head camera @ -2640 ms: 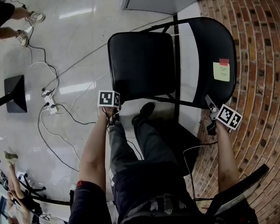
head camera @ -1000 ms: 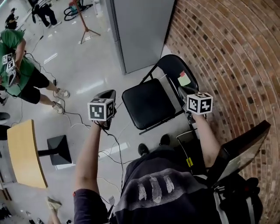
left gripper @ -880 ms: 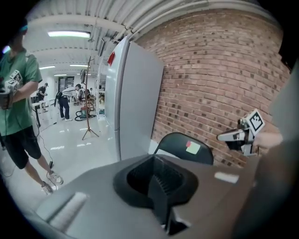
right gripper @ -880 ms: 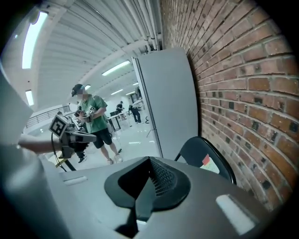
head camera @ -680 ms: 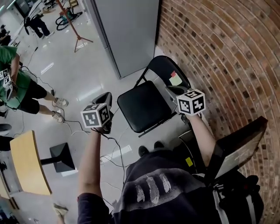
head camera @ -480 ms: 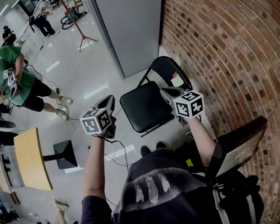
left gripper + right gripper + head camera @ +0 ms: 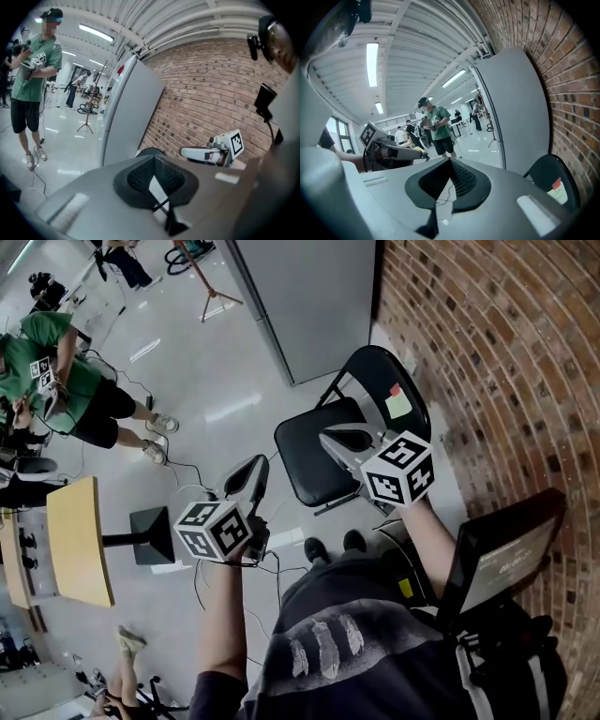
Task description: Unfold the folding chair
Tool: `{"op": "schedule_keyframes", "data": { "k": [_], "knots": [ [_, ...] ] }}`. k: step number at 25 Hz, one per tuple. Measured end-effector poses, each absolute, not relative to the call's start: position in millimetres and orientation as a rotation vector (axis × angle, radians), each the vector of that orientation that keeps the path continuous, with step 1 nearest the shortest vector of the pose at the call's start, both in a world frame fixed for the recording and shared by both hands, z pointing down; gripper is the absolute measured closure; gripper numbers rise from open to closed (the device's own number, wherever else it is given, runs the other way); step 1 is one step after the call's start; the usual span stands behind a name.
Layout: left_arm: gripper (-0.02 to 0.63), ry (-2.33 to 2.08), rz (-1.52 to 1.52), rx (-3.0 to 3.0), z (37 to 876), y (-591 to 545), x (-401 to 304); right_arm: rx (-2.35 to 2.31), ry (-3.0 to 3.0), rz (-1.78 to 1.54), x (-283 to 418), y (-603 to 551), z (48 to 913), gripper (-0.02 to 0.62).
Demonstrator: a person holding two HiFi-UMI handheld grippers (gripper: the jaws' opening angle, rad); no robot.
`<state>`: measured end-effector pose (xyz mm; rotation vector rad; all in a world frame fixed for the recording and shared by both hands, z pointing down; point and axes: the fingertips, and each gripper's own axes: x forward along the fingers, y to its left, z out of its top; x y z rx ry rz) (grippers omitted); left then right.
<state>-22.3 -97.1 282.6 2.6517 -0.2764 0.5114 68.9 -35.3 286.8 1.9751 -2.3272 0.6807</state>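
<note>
The folding chair (image 7: 323, 451) stands open on the shiny floor (image 7: 216, 399). Its black seat is flat and its rounded back is upright. It stands just beside the brick wall (image 7: 506, 343), and a tall grey cabinet (image 7: 319, 296) is near behind it. On the back of the chair there is a yellow note (image 7: 398, 404) with a small red piece at its top edge. In the right gripper view the back of the chair shows low at the right, with the same note on it.

The right gripper (image 7: 336, 439) is held in the air, and in the head view it shows in front of the right side of the seat. Its jaws are together and nothing is between them. The left gripper (image 7: 251, 472) is held in the air to the left of the chair, apart from it, over the floor. Its jaws are also together and they hold nothing. Each gripper view shows the other gripper opposite.

Black cables (image 7: 183, 474) lie on the floor at the left of the chair. Further left there are a dark flat stand base (image 7: 150, 535) and a wooden table top (image 7: 77, 540). A person in a green shirt (image 7: 56, 371) stands well apart from the chair, at the far left.
</note>
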Motion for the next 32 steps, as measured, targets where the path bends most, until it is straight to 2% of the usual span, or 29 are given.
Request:
{"op": "schedule_keyframes", "data": {
  "k": [16, 26, 32],
  "knots": [
    [0.606, -0.186, 0.417, 2.732, 260.4, -100.1, -80.4, 1.985, -2.252, 0.592, 0.5, -40.7, 264.1, 0.594],
    [0.606, -0.107, 0.325, 2.706, 261.1, -130.5, -154.7, 1.923, -2.19, 0.558, -93.4, -78.1, 265.7, 0.594],
    [0.606, -0.1, 0.308, 2.689, 263.2, -141.2, -179.6, 1.879, -2.183, 0.563, -126.0, -92.1, 269.5, 0.594]
  ]
}}
